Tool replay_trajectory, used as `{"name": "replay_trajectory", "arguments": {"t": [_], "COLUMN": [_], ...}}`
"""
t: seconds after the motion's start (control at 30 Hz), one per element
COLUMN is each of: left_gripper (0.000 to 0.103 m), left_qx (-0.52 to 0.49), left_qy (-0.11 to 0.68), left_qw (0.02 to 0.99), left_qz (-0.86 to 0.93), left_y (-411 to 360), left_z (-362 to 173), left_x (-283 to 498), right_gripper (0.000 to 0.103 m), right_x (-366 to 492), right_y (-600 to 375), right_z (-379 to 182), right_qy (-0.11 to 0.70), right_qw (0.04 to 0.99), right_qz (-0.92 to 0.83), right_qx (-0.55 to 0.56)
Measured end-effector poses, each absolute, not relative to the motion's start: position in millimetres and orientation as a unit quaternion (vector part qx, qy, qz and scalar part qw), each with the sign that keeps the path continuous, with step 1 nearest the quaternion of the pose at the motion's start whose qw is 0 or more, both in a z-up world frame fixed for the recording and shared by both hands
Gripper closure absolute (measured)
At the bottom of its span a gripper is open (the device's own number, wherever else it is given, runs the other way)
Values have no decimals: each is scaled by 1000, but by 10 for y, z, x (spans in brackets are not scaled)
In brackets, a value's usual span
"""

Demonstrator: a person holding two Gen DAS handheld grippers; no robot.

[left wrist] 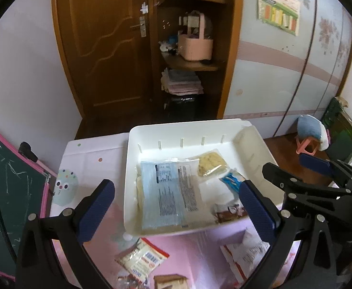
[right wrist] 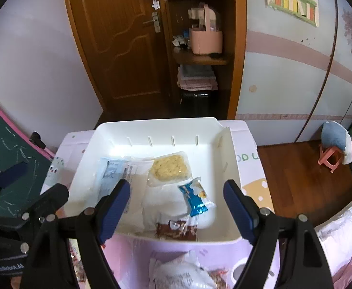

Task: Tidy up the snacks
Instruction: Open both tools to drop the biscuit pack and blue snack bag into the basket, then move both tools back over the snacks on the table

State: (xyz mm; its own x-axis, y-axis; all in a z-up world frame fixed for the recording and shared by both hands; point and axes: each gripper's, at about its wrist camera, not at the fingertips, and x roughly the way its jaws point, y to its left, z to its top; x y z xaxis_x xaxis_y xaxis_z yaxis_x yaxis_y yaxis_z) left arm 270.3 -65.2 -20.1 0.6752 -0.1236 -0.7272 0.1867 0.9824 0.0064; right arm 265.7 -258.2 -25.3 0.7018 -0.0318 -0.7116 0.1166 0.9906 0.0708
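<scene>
A white bin (left wrist: 248, 142) (right wrist: 229, 149) stands on the pink table and holds a large pale-blue packet (left wrist: 166, 192) (right wrist: 111, 173), a clear pack of yellow noodles (left wrist: 211, 163) (right wrist: 170, 168), a small blue-and-white packet (left wrist: 231, 180) (right wrist: 195, 197) and a brown packet (left wrist: 226, 213) (right wrist: 176, 231). My left gripper (left wrist: 176, 207) is open and empty, over the bin's near edge. My right gripper (right wrist: 176, 212) is open and empty, over the bin's near right part. A red-and-white snack packet (left wrist: 142, 260), a brown snack (left wrist: 171, 281) and a white-red bag (left wrist: 243, 257) (right wrist: 183, 272) lie on the table near me.
A green chalkboard with a pink frame (left wrist: 12, 185) (right wrist: 9, 144) leans at the left. A wooden door (left wrist: 103, 48) and shelves (left wrist: 190, 62) stand behind the table. A pink stool with a blue cushion (right wrist: 332, 144) stands on the floor at the right.
</scene>
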Motion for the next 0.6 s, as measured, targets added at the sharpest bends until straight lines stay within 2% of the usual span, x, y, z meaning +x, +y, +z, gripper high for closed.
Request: {"name": "replay_trajectory", "arguments": {"t": [0.37, 0.6], "left_gripper": [0, 0], "left_qx": [71, 71], "left_qy": [363, 347], "left_qw": [924, 930], "left_qz": [-94, -100], "left_y": [-614, -562], "left_z": [134, 190], "left_x": [1803, 1241], "right_gripper": [23, 23], "right_x": [1746, 1233], "right_y": [-2407, -2299], "right_z": [57, 12], "right_qy": [351, 340], "right_qw": [935, 940], "right_qz": [-40, -42], "right_qx": [20, -5]}}
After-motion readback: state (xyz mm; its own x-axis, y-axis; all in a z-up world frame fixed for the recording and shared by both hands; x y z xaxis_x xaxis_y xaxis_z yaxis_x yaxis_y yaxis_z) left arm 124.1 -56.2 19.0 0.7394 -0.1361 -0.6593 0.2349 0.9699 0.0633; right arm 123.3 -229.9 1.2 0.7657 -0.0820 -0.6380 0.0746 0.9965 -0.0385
